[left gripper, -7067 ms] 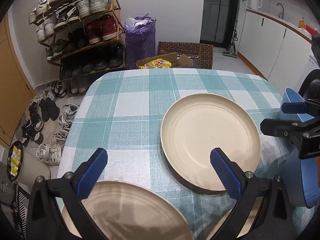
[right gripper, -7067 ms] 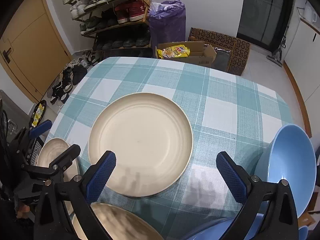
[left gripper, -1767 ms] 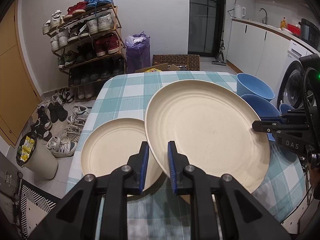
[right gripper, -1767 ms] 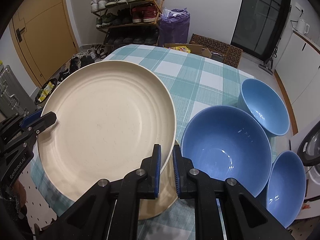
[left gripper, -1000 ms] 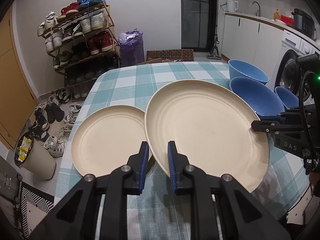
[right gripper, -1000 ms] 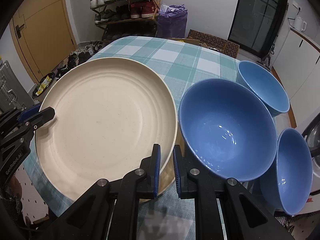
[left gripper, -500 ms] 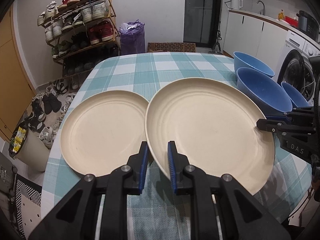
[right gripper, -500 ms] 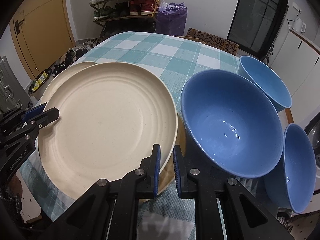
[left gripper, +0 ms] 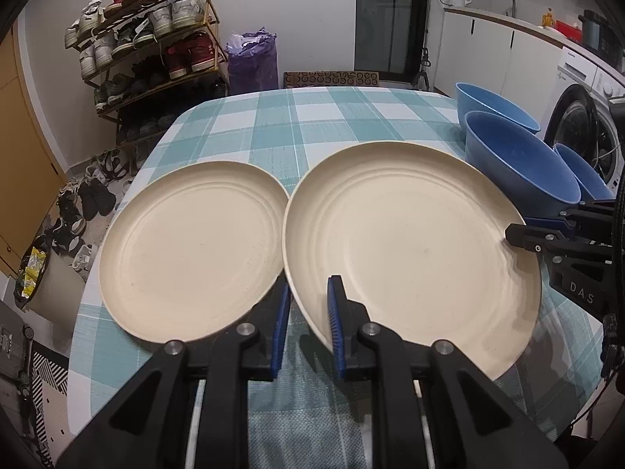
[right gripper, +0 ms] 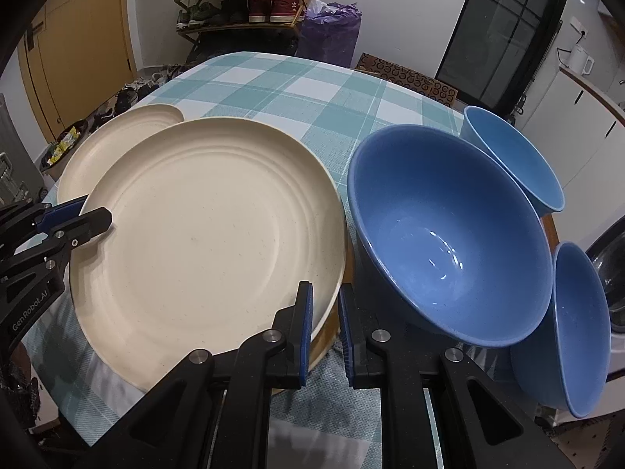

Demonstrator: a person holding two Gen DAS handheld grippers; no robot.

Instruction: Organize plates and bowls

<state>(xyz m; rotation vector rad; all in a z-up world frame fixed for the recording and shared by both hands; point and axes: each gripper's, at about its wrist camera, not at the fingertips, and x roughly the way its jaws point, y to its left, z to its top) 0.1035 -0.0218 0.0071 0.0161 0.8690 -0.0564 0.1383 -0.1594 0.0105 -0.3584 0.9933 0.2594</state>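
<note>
Checked tablecloth (left gripper: 332, 117) fills the frame as the left gripper (left gripper: 306, 314) and right gripper (right gripper: 324, 320) each pinch the large cream plate's (left gripper: 410, 250) rim. A smaller cream plate (left gripper: 191, 250) lies at its nine o'clock, three blue bowls (right gripper: 449, 230) at three o'clock.

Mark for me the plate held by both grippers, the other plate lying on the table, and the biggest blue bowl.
held plate (left gripper: 410, 246), left wrist view, centre of its well
other plate (left gripper: 191, 246), left wrist view, centre of its well
biggest blue bowl (right gripper: 441, 242), right wrist view, inner bottom
</note>
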